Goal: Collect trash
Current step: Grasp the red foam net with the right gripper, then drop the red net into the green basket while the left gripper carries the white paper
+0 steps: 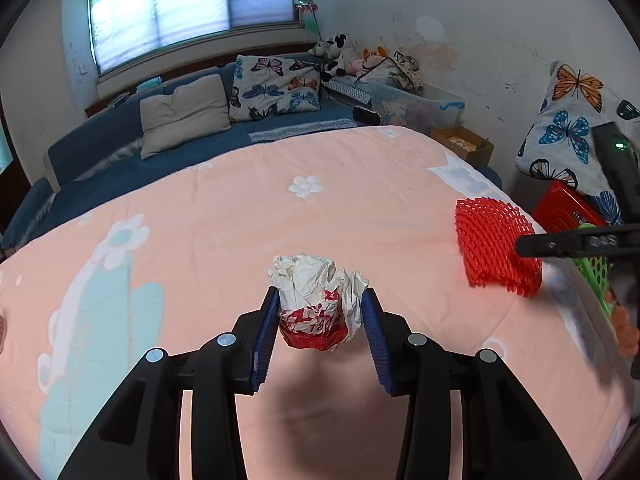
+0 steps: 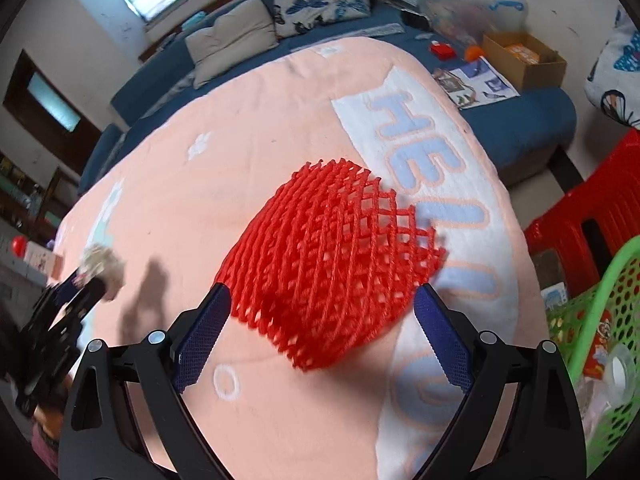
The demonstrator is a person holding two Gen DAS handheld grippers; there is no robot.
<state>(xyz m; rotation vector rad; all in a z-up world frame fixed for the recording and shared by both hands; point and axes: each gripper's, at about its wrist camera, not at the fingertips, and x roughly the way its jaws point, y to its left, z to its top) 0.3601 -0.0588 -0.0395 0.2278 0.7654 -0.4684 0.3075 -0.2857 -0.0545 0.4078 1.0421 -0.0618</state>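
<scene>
Left tongs point(image 1: 320, 312) are clenching a crumpled paper wad point(image 1: 316, 300), white w/ red print, creased and lumpy; both ribbed blue pads point(image 1: 266, 340) are pressing on its sides, and it is hanging a little above the bed, casting a shadow below. The wad is sitting at centre of the left wrist view, and at approx. 9 o'clock in the right wrist view. Right tongs point(image 2: 322, 312) are standing released, wide apart, pads flanking a red foam net sleeve point(image 2: 328, 264): soft, open diamond mesh, tube-shaped, flattened at one end. In the left view the net is hanging at 3 o'clock off the tip of a black finger, so one finger seems to be touching it; can't tell if it is resting on the bed or lifted. Blanket point(image 1: 240, 220) covering the bed is fleecy, peach-pink w/ white flowers, a pale teal shape and a white band w/ blue letters. Green plastic basket point(image 2: 600, 340), perforated w/ round holes, is sitting at 4 o'clock in the right view, w/ wrappers inside. Red slatted plastic stool point(image 2: 592, 224) is standing just behind it. Butterfly-print pillow point(image 1: 276, 88) and a plain beige pillow point(image 1: 184, 112) are lying at 12 o'clock.
</scene>
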